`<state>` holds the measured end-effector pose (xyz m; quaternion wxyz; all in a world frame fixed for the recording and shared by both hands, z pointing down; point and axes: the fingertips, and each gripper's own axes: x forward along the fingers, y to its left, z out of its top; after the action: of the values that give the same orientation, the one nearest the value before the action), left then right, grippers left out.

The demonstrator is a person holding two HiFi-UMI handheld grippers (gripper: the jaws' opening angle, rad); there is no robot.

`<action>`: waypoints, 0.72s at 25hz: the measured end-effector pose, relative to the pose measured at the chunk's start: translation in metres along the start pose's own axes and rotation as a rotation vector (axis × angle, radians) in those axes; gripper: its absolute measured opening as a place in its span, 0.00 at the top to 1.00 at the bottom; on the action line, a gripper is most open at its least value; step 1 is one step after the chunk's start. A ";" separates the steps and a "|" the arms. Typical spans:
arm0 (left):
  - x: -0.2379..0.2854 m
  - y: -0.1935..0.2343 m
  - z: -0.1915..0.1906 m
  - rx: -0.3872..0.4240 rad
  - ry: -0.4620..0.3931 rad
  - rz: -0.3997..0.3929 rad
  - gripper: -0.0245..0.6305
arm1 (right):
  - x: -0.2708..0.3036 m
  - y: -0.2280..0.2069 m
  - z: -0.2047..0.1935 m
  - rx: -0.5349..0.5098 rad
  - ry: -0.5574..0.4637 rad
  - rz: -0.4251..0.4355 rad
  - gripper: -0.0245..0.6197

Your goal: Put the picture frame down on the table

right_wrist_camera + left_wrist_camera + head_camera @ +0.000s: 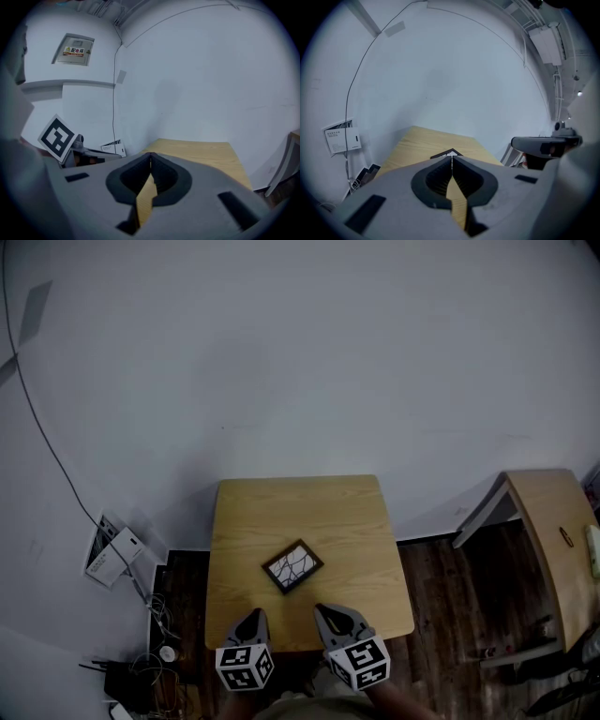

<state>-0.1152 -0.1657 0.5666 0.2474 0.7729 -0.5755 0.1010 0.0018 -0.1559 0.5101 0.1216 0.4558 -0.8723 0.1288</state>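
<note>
Nearest the lens, at the bottom of the head view, are my left tongs (251,615) and right tongs (330,615), side by side over the near edge of the table (281,507).

1. Left tongs: jaws pressed together, tip to tip, with nothing between them. Only table wood shows through the gap behind the tips in the left gripper view.
2. Right tongs: jaws likewise pressed together and empty, as the right gripper view shows.
3. Table: small, square, pale wood, at centre of the head view. It carries one item only.
4. Frame (292,566): lies flat on the table, glass side up, in the lower middle of the tabletop, just ahead of both tongs and apart from them. In the left gripper view one corner (446,153) shows just above the closed tips.

Task status: I judge the placement done. The frame rests on the wood and neither tongs touches it. No step appears to remain.

Orientation: the frame sits turned diamond-wise to the table edges. Its long axis runs from lower left to upper right of the head view, with one corner towards me.
</note>
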 end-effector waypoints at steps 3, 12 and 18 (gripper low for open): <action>-0.015 -0.003 -0.004 0.006 -0.001 -0.018 0.95 | -0.013 0.013 -0.005 0.001 0.006 -0.012 0.96; -0.063 -0.015 -0.017 -0.005 -0.002 -0.067 0.95 | -0.052 0.047 -0.015 0.006 -0.002 -0.025 0.96; -0.089 -0.019 -0.024 -0.010 -0.012 -0.090 0.95 | -0.072 0.067 -0.021 0.012 -0.011 -0.021 0.96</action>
<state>-0.1223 -0.0746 0.5432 0.2522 0.7974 -0.5420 0.0823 -0.0116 -0.0570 0.4983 0.1153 0.4663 -0.8673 0.1303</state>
